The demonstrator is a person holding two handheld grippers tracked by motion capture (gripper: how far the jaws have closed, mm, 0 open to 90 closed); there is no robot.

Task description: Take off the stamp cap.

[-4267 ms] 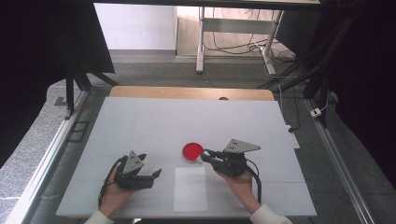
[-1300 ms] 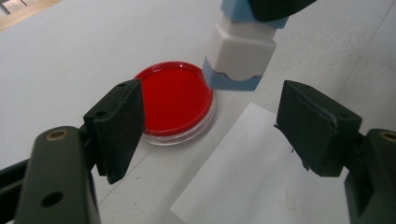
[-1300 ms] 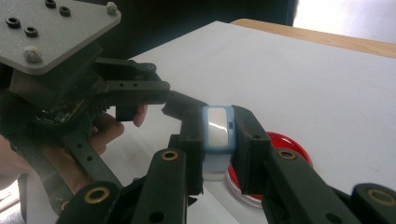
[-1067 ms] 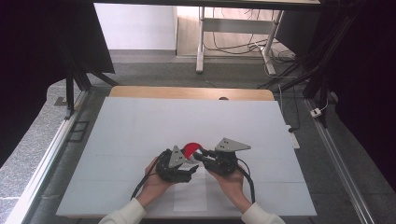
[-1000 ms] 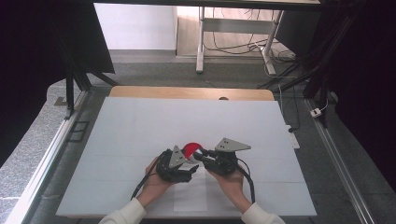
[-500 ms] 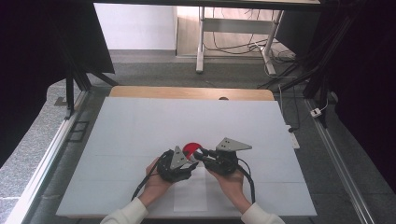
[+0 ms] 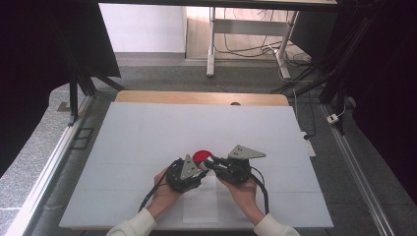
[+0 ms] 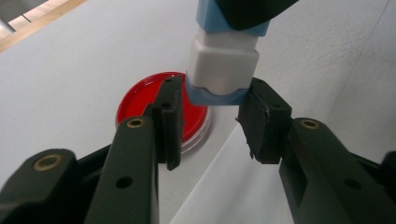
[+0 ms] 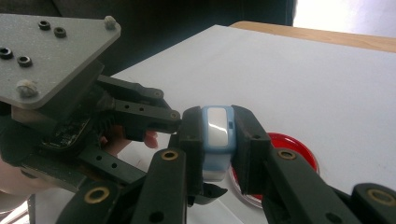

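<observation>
A white table with a wooden far edge, cables on the floor beyond

My white tabletop ends at a wooden strip along its far edge. Beyond that strip lies grey floor, with a white desk frame and loose cables behind. Black curtains hang either side.

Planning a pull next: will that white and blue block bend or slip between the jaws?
Probably stiff: the block keeps straight, hard edges in the right gripper's shut grip. Possibly slippery: its shell looks glossy. The left gripper, jaws just closing, meets only its short blue end, so it may twist.
</observation>
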